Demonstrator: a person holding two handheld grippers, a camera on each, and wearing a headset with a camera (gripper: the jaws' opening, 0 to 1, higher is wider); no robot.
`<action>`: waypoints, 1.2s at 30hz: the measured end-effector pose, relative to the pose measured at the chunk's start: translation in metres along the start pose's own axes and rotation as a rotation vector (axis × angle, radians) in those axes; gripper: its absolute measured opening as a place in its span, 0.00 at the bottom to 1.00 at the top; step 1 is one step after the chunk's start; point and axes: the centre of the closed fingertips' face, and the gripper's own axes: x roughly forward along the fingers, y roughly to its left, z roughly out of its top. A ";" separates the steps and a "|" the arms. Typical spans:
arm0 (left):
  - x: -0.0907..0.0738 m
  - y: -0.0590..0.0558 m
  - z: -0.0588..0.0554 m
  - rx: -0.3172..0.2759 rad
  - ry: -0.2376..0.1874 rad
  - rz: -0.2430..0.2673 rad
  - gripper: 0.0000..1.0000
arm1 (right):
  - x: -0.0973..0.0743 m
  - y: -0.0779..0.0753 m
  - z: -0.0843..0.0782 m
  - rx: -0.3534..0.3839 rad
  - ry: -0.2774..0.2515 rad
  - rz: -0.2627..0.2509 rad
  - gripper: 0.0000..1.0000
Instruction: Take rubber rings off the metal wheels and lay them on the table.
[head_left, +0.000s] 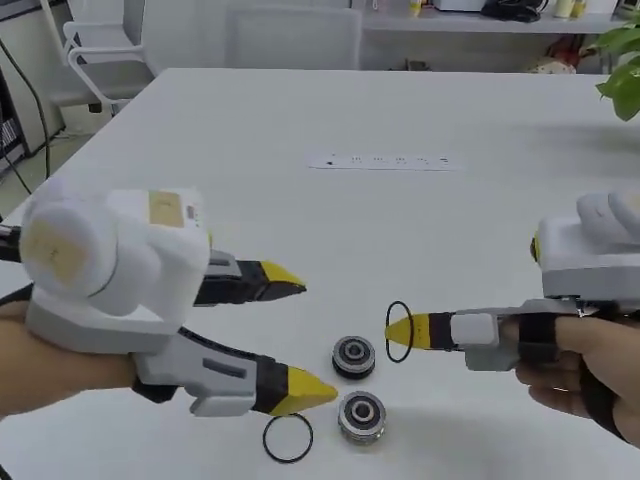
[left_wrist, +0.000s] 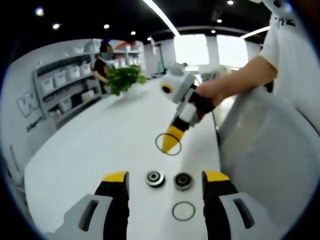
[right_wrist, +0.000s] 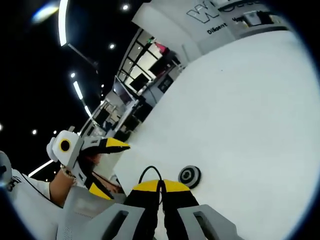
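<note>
Two metal wheels (head_left: 353, 356) (head_left: 361, 415) lie near the front of the white table (head_left: 300, 150). A loose black rubber ring (head_left: 288, 437) lies flat to their left. My right gripper (head_left: 400, 331) comes in from the right just above the wheels, shut on a second black ring (head_left: 397, 312) that hangs upright from its yellow tip. In the right gripper view that ring (right_wrist: 149, 173) loops up from the closed jaws, beside a wheel (right_wrist: 190, 175). My left gripper (head_left: 298, 335) hovers open left of the wheels, holding nothing. Its own view shows both wheels (left_wrist: 155, 179) (left_wrist: 183, 181) and the flat ring (left_wrist: 183, 211) between its jaws.
A flush socket strip (head_left: 385, 161) sits mid-table. Chairs (head_left: 95, 50) stand beyond the far left corner and a plant (head_left: 625, 70) at the far right. The left gripper view shows shelves (left_wrist: 65, 85) and a person (left_wrist: 102, 62) behind the table.
</note>
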 end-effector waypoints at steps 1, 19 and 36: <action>-0.006 0.003 0.001 -0.007 -0.006 0.019 0.63 | 0.000 0.001 0.001 0.003 -0.003 0.004 0.00; -0.061 0.006 -0.031 -0.104 -0.008 0.161 0.80 | 0.009 0.012 -0.008 -0.019 0.034 0.045 0.00; -0.057 -0.014 -0.074 -0.237 0.039 0.168 0.82 | 0.017 0.026 -0.018 -0.075 0.073 0.063 0.00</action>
